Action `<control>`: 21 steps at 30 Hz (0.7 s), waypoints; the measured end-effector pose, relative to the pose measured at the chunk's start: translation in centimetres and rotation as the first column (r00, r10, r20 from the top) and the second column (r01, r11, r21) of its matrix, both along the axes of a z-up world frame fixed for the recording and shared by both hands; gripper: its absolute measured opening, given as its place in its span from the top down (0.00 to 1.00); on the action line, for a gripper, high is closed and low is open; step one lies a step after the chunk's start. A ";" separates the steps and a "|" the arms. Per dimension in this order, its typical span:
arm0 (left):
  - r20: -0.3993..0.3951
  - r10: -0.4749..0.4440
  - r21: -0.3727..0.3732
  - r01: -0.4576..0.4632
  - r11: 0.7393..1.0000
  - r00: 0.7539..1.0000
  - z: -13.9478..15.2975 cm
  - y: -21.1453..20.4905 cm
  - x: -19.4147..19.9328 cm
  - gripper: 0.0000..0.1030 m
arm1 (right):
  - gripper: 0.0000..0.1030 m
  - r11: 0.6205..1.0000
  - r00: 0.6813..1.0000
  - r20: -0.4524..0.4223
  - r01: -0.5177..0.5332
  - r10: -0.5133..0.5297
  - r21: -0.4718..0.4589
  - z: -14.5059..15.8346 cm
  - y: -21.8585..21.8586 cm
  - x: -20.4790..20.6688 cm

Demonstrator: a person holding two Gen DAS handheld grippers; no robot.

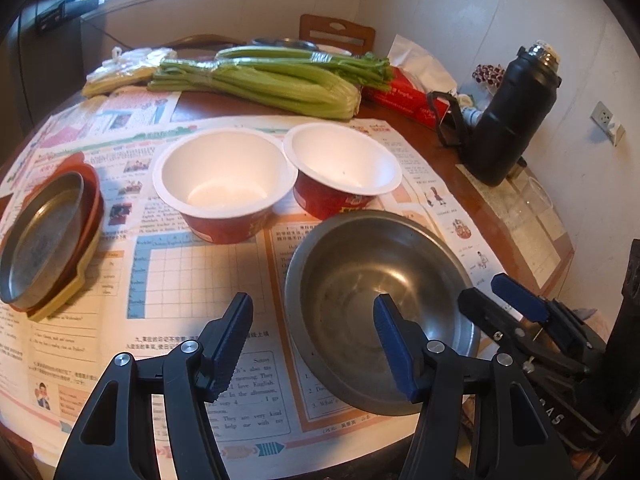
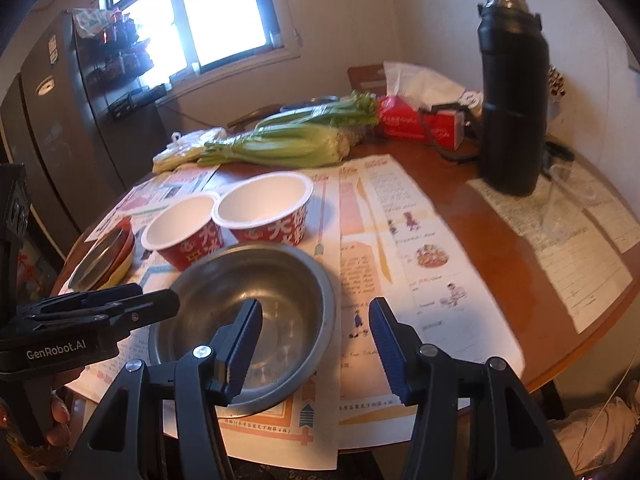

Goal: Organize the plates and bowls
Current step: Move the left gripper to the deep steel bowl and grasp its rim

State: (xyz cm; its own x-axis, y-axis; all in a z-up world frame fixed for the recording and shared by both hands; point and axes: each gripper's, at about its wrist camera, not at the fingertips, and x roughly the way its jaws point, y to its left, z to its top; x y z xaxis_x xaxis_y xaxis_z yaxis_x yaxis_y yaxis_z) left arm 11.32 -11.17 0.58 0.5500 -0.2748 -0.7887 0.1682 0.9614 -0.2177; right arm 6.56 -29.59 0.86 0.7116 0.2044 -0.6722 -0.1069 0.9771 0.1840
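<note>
A steel bowl point(image 1: 352, 280) point(image 2: 224, 292) sits on newspaper at the near table edge. My left gripper point(image 1: 316, 344) is open astride its left rim, one finger over the inside and one outside. My right gripper point(image 2: 316, 348) is open astride the right rim in the same way; neither's pads press on the rim. Behind the bowl stand two red paper bowls with white insides point(image 1: 224, 184) point(image 1: 344, 168) point(image 2: 184, 232) point(image 2: 268, 208). To the left, a steel plate tops a stack of red and yellow plates point(image 1: 44, 236) point(image 2: 104, 260).
Celery point(image 1: 272, 80) lies across the back of the round wooden table point(image 2: 500, 248). A red tissue box point(image 1: 404, 96), a black thermos point(image 1: 512, 120) and a clear plastic cup point(image 1: 532, 200) stand at the right. A chair point(image 1: 336, 32) is behind.
</note>
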 end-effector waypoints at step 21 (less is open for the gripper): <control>-0.064 -0.014 0.010 0.014 1.000 0.998 -3.0 -1.3 2.3 0.38 | 0.58 0.997 0.997 -0.032 -0.072 0.072 0.005 -2.9 1.3 1.5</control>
